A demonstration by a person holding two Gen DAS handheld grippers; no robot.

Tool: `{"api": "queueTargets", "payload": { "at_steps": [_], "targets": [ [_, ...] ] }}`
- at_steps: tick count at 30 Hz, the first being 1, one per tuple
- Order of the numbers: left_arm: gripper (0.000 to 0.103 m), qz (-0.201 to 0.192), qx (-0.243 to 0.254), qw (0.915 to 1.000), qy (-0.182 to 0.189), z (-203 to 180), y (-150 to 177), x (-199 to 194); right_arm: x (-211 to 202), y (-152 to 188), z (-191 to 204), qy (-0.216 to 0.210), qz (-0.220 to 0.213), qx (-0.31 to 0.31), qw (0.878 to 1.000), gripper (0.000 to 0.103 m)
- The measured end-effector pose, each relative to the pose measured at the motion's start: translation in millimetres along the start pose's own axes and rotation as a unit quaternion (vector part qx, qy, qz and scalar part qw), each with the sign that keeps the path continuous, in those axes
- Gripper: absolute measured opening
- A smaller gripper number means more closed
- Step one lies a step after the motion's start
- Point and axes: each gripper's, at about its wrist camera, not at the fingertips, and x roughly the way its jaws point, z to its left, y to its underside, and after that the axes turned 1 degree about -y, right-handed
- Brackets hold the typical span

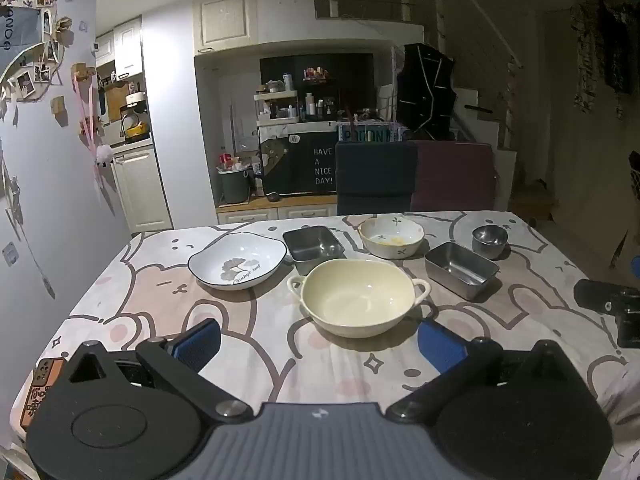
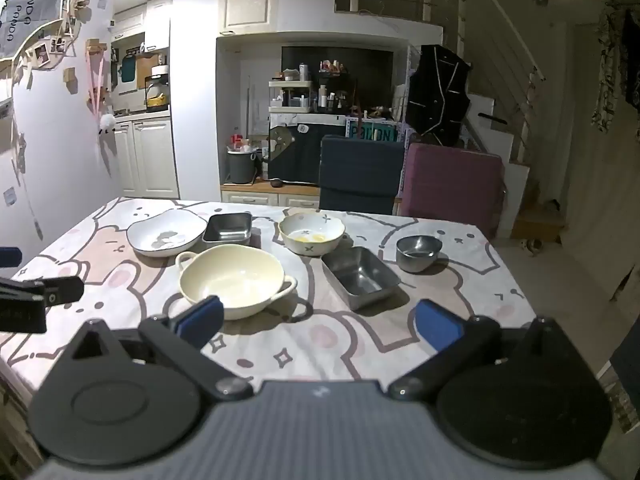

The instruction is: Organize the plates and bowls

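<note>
A cream two-handled bowl (image 1: 358, 298) (image 2: 236, 280) sits mid-table. Behind it lie a white leaf-print plate (image 1: 237, 261) (image 2: 165, 232), a white flower bowl (image 1: 391, 236) (image 2: 311, 234), two steel rectangular trays (image 1: 313, 243) (image 1: 461, 269) (image 2: 227, 227) (image 2: 360, 276) and a small steel cup (image 1: 489, 240) (image 2: 418, 252). My left gripper (image 1: 320, 346) hovers open near the table's front edge, just short of the cream bowl. My right gripper (image 2: 318, 326) is open too, in front of the cream bowl and the nearer tray. Nothing is held.
The table (image 1: 160, 308) wears a cartoon-rabbit cloth. Two chairs, dark blue (image 1: 376, 178) and maroon (image 1: 454, 176), stand at its far side. The other gripper shows at the right edge of the left wrist view (image 1: 612, 308) and the left edge of the right wrist view (image 2: 32, 300).
</note>
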Motion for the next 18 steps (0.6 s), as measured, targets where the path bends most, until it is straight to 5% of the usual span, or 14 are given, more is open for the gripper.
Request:
{"api": "queueTargets", "payload": {
  "at_steps": [18],
  "targets": [
    [0.103,0.001,-0.002,1.0000,0.001,-3.4,1.0,-4.4,-0.2,1.4,1.2,-0.002,0.002,0.000,1.000,0.103]
  ]
}}
